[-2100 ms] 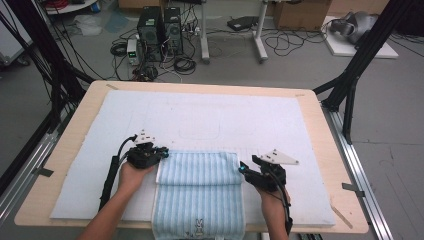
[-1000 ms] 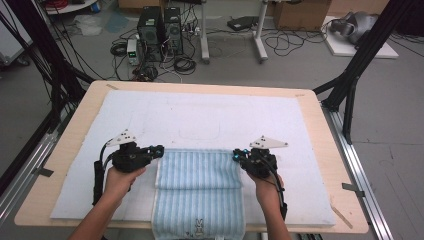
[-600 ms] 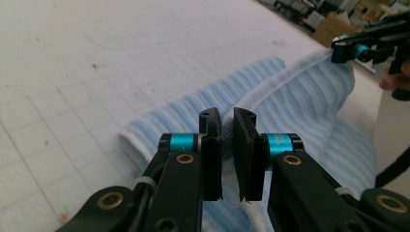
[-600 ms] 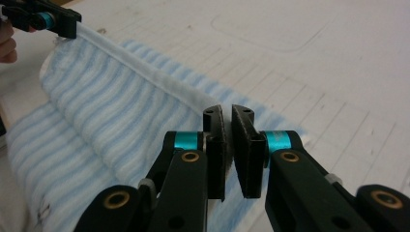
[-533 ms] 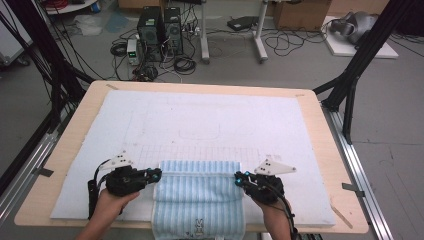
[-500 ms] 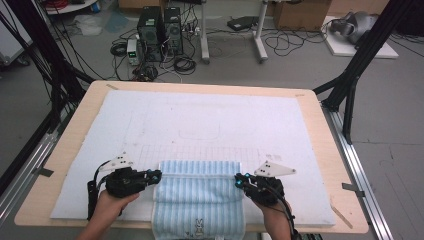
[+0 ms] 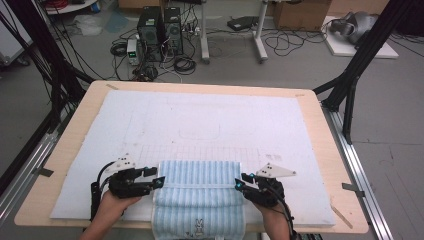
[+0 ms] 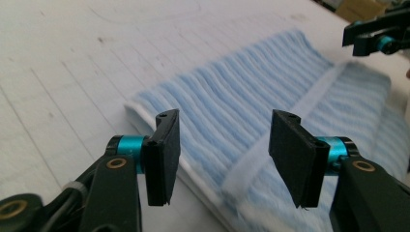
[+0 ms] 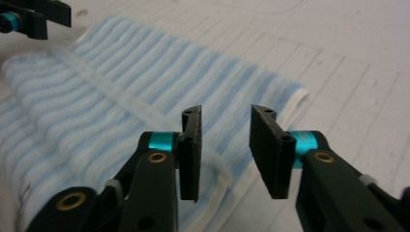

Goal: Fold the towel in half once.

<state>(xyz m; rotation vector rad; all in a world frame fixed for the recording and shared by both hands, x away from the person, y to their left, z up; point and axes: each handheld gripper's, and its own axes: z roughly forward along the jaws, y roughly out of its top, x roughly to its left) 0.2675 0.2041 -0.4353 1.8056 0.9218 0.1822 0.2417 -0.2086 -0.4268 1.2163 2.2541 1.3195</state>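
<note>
Towel (image 7: 198, 197), blue-striped and folded, is lying at the near edge of the white mat (image 7: 200, 125), overhanging it slightly. Left gripper (image 7: 156, 182) and right gripper (image 7: 239, 184) are hovering at the towel's left and right edges, jaws spread apart, grasping nothing.

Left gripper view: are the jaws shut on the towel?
No, the left gripper stands open, its jaws apart with the blue towel lying beyond the gap.
</note>
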